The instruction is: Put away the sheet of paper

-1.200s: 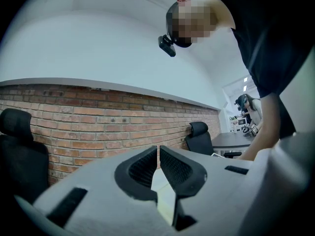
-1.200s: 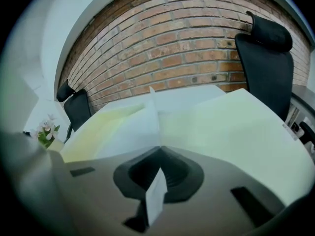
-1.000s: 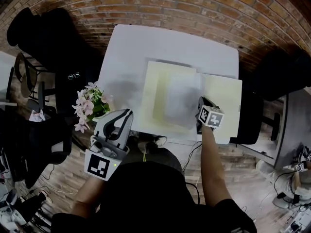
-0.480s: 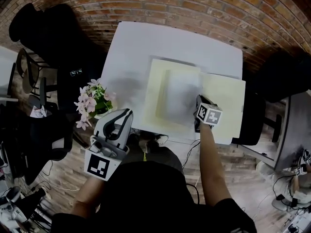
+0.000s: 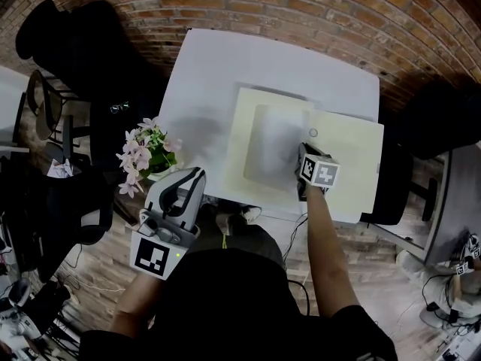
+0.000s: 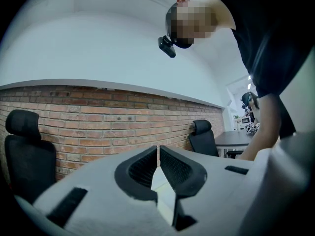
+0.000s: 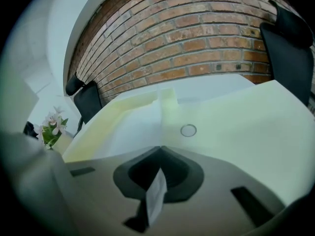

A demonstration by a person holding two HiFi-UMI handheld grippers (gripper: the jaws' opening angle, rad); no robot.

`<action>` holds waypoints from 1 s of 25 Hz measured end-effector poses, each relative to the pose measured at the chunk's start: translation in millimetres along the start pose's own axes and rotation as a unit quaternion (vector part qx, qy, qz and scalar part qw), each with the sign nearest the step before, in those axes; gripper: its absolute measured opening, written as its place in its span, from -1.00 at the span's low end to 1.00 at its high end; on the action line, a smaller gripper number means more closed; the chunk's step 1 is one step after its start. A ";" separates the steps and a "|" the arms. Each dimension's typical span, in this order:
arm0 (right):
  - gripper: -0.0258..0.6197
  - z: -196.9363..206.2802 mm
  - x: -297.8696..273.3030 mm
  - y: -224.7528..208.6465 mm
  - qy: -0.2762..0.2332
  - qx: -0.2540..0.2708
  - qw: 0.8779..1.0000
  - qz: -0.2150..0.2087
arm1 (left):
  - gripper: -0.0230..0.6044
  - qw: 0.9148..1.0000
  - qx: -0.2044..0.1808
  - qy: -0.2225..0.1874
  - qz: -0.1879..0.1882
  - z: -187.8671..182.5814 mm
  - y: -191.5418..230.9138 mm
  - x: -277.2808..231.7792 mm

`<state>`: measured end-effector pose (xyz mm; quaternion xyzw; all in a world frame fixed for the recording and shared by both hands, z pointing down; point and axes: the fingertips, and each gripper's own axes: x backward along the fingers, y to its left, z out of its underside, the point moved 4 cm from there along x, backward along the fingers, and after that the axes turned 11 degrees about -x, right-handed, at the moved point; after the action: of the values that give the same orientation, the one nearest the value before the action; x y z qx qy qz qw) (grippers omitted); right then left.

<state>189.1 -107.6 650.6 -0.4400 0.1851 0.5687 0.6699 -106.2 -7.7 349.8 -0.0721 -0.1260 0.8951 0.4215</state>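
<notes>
A white sheet of paper [image 5: 278, 145] lies in the left half of an open pale yellow folder [image 5: 244, 126] on the white table [image 5: 203, 74]. In the right gripper view the sheet [image 7: 130, 127] is left of the jaws. My right gripper [image 5: 303, 149] is tilted down over the folder's fold, and its shut tips [image 7: 160, 149] are at the sheet's right edge. Whether they pinch the paper I cannot tell. The folder's right flap [image 5: 349, 164] carries a small round ring [image 5: 313, 133]. My left gripper [image 5: 192, 176] hangs off the table's near left corner, shut [image 6: 158, 154] and holding nothing.
A pot of pink flowers [image 5: 146, 156] stands at the table's left edge beside my left gripper. Black office chairs stand at the far left [image 5: 75, 43] and the right [image 5: 432, 119]. A brick wall [image 5: 301, 6] runs behind the table.
My right gripper has slid left across the folder, from the right flap to the sheet's right edge. The left gripper has stayed where it was.
</notes>
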 end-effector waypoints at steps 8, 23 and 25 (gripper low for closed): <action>-0.87 -0.7 -6.5 11.8 0.018 0.036 0.999 -0.009 | -0.81 1.000 0.001 0.003 0.000 1.6 -0.7 3.8; -0.81 -3.0 -13.8 20.3 0.043 0.093 0.995 -0.005 | -0.81 1.000 0.001 0.007 0.002 3.7 -3.7 10.9; -0.64 -4.6 -11.1 17.1 0.043 0.102 0.994 0.006 | -0.81 1.000 0.002 0.007 0.004 3.6 -5.5 11.0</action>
<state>171.2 -118.4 649.9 -0.3924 0.2731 0.5314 0.6994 -110.0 3.6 354.6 -0.0782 -0.1209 0.8964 0.4191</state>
